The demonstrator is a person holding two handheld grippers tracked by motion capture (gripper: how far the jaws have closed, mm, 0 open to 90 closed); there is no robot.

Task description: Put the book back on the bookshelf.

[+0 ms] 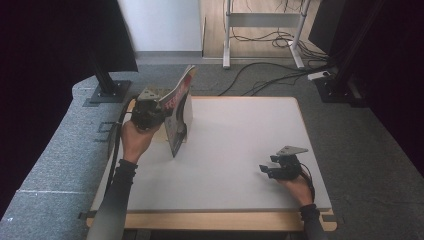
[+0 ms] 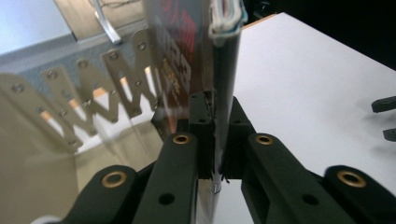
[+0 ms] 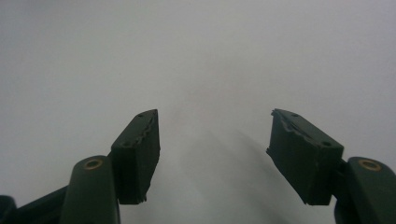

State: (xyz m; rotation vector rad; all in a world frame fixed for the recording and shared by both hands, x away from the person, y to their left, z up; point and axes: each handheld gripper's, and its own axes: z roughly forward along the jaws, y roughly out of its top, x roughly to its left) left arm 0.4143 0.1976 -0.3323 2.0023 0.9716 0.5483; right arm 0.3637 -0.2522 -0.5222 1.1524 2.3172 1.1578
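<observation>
While left gripper (image 1: 159, 107) clamps magazine (image 1: 178, 112), white table (image 1: 240, 145) sits on grey carpet (image 1: 65, 135).

Support: the white table (image 1: 235, 150) I work over, wood edge along my near side, standing on grey carpet.
Item at 10 o'clock: magazine (image 1: 177, 117), its lower edge on the top, tilted upright.
Item at 4 o'clock: right gripper (image 1: 266, 170), resting low on the surface.
</observation>
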